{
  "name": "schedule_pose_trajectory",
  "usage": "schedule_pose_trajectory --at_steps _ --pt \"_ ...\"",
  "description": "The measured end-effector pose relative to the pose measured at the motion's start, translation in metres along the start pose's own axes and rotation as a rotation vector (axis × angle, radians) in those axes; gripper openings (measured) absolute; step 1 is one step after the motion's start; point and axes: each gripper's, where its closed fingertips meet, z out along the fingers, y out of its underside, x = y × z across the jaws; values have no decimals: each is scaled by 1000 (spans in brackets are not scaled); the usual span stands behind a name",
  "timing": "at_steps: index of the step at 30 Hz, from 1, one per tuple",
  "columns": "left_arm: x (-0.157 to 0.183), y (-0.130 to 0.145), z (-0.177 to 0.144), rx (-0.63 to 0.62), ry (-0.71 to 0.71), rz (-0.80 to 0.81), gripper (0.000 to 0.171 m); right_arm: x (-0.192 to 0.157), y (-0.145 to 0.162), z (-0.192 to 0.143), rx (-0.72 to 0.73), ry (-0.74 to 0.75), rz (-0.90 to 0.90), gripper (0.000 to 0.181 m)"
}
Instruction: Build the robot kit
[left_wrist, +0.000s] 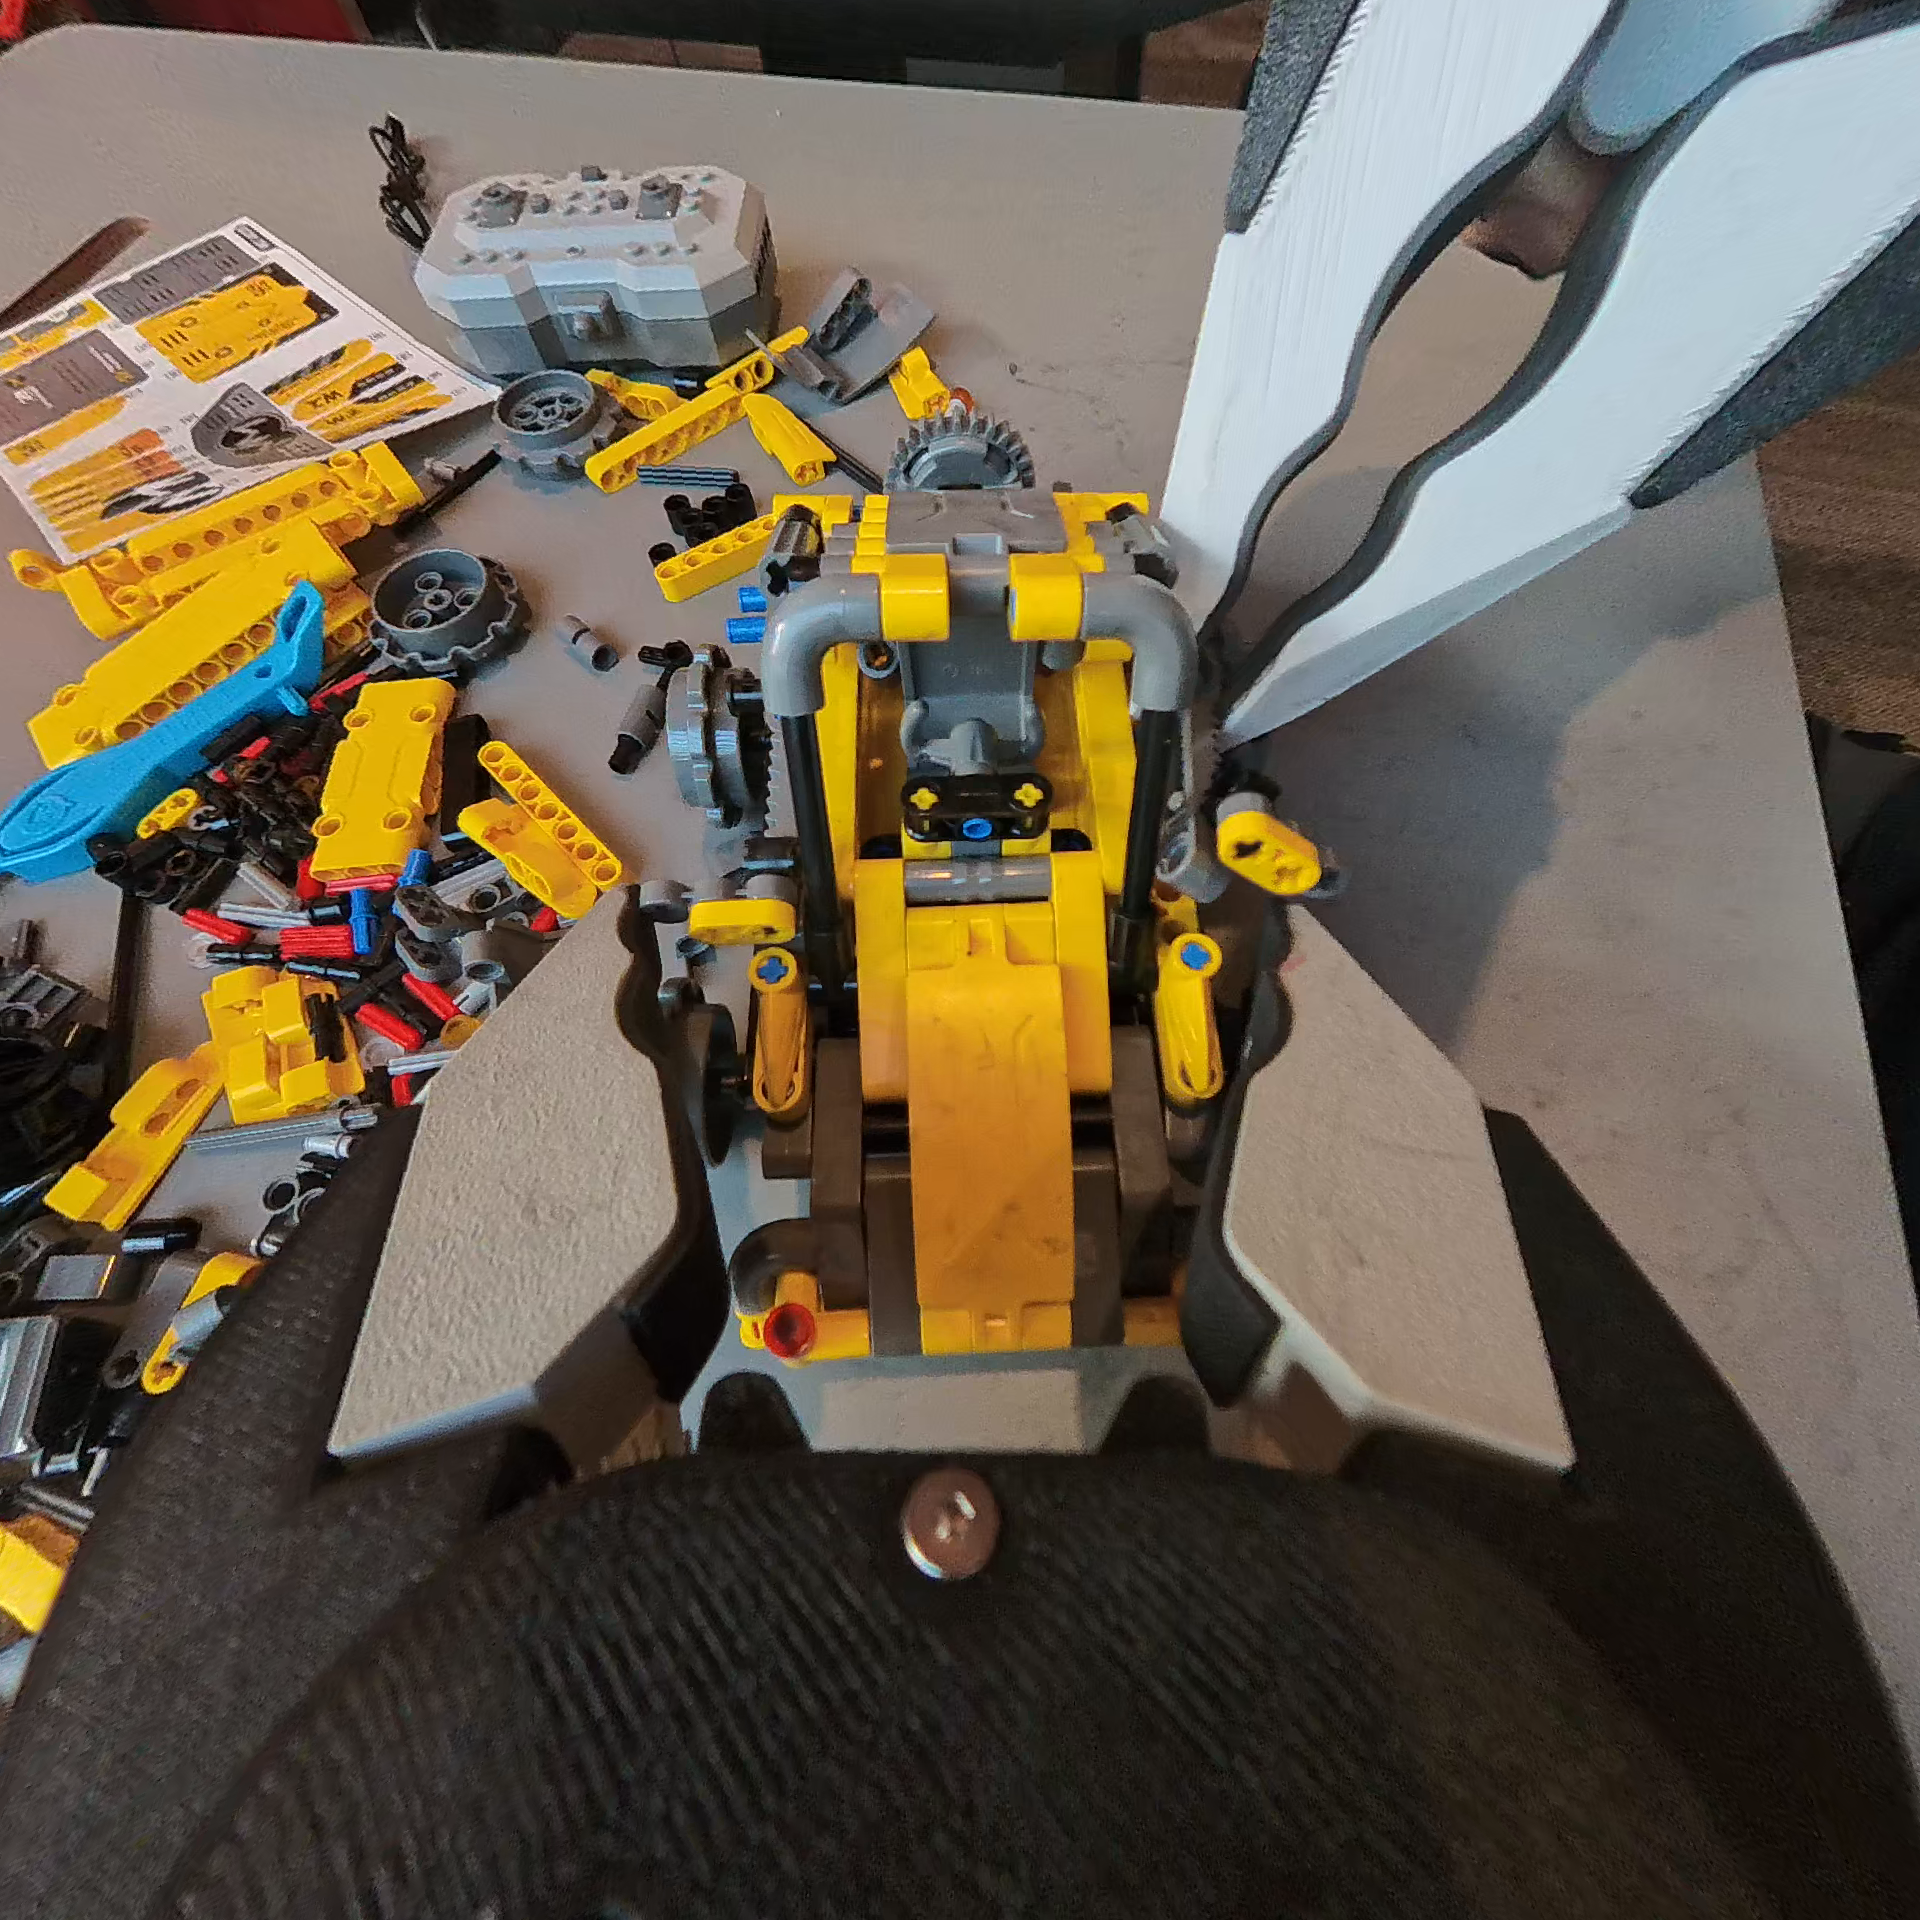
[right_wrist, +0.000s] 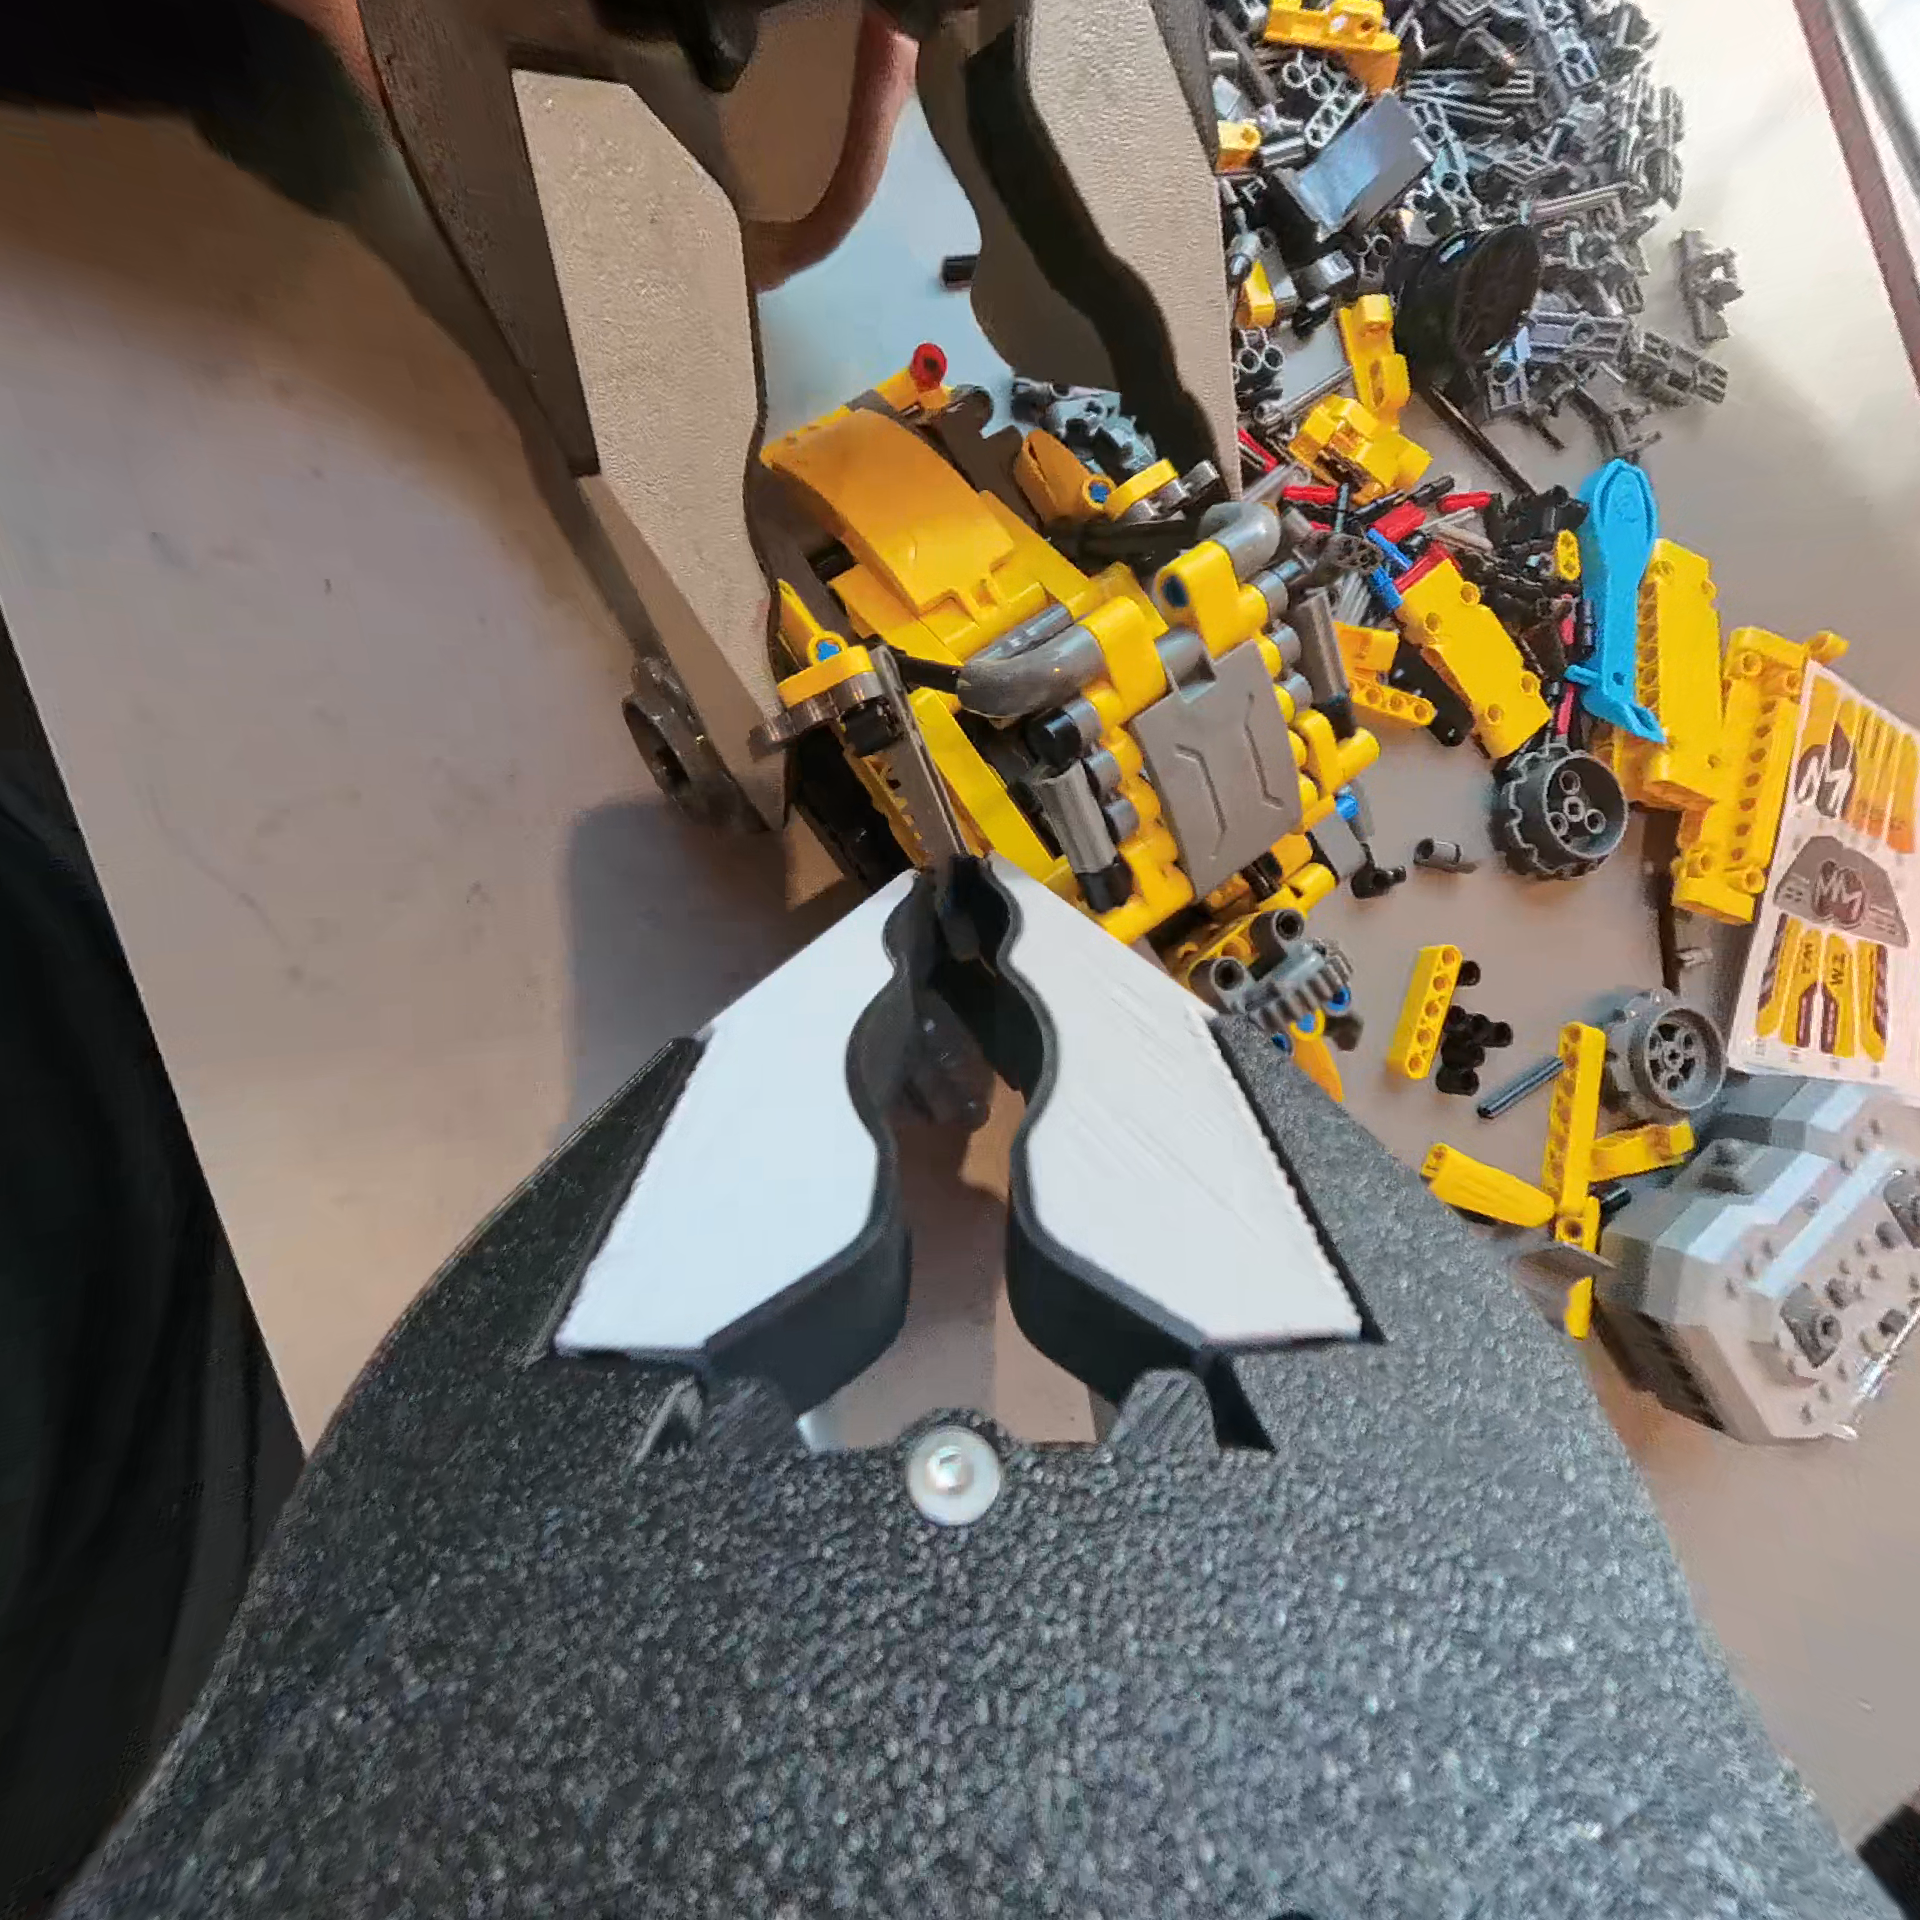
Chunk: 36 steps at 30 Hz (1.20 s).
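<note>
A yellow and grey brick-built vehicle model (left_wrist: 977, 1039) stands on the grey table (left_wrist: 1475, 935). My left gripper (left_wrist: 956, 935) is shut on it, one grey finger pressed against each side of its body. The model also shows in the right wrist view (right_wrist: 1039, 644), held between those grey fingers (right_wrist: 644, 416). My right gripper (right_wrist: 961, 883) has its white fingers closed on a small dark part at the model's side. In the left wrist view its white fingers (left_wrist: 1351, 312) reach down from the upper right to that side.
A pile of loose yellow, black, red and grey pieces (left_wrist: 343, 883) lies left of the model, with a blue prying tool (left_wrist: 177, 748), a sticker sheet (left_wrist: 208, 364), a grey box unit (left_wrist: 603, 270) and grey wheel hubs (left_wrist: 442, 613). The table edge (left_wrist: 1787, 727) runs along the right.
</note>
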Motion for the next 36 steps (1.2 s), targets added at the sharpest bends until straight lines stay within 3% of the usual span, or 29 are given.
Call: schedule_pose_trajectory --at_steps 4,11,17,24,28,32,36 --pt "0 0 0 3 -2 5 114 6 -1 -3 -66 72 -49 8" --pt "-1 0 -2 7 -5 -2 110 11 -10 -8 -89 356 -454 9" --pt "-3 3 -3 -6 -21 20 108 12 -6 -8 -78 334 -416 9" --pt "-1 -1 -26 23 -93 123 100 1 -12 -19 -9 197 -265 8" --pt "26 -12 -46 46 -82 202 64 -10 -14 -25 63 45 -170 8" --pt "44 -25 -45 33 -133 337 39 -20 -12 -24 80 -116 -109 8" --pt "58 -31 -39 10 -163 435 30 -28 -12 -27 92 -219 -64 7"
